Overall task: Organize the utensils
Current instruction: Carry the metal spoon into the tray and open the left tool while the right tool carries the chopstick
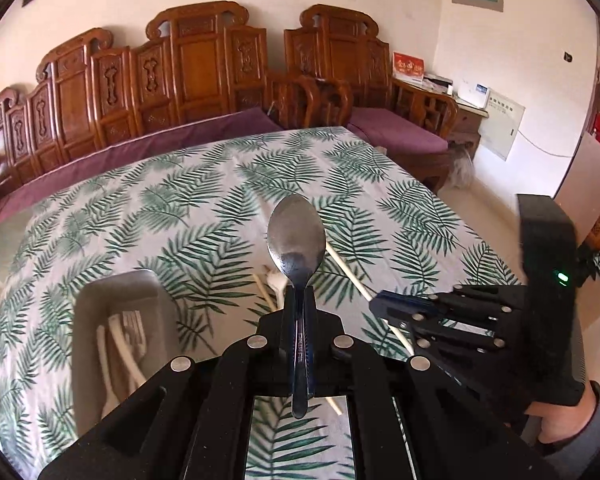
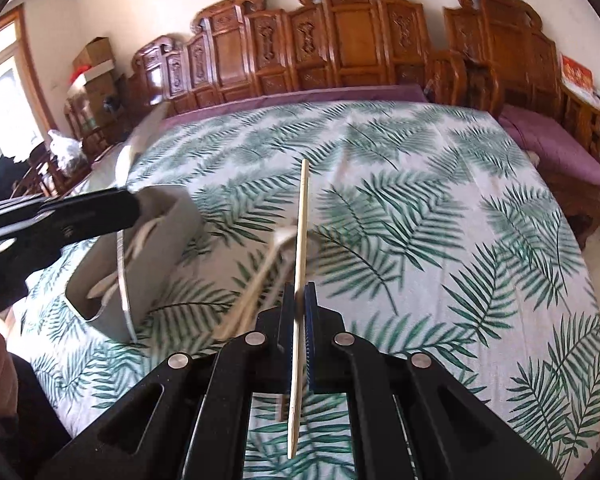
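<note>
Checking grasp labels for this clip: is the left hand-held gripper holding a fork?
No, the left hand-held gripper is shut on a metal spoon, its oval bowl pointing up and away above the leaf-print tablecloth.

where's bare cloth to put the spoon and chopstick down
Free: the far cloth up to the purple cushion, and the whole right side toward the purple seat. Crowded: the near left, where the grey bin stands with white utensils loose beside it. The left gripper holds the spoon; the right gripper holds the chopstick.
</note>
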Demonstrator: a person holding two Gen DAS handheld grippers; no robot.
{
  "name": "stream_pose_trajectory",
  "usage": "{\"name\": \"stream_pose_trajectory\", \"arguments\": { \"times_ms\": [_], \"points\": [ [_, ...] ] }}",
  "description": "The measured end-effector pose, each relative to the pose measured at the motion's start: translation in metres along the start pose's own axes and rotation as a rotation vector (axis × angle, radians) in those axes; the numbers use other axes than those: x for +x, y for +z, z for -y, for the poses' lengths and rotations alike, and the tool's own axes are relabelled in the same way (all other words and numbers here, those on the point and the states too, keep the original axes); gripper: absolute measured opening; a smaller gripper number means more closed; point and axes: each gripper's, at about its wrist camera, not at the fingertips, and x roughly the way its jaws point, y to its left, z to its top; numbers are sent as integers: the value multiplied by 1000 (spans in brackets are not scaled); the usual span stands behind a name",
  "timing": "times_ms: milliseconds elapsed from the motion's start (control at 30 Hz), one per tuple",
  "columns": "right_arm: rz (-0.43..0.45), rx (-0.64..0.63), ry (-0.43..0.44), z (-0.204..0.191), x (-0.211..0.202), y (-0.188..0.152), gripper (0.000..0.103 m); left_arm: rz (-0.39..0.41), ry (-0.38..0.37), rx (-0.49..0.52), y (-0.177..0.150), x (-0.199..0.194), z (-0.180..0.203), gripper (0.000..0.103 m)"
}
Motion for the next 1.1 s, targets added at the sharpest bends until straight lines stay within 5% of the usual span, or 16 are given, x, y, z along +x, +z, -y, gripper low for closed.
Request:
{"name": "stream_pose_trajectory", "arguments": {
  "times_ms": [567, 1100],
  "points": [
    [51, -59, 72, -61, -22, 8, 6, 13, 82, -106, -17, -30, -103, 3],
    [45, -104, 24, -116, -12, 25, 6, -168, 79, -217, -65, 24, -165, 3]
  ]
}}
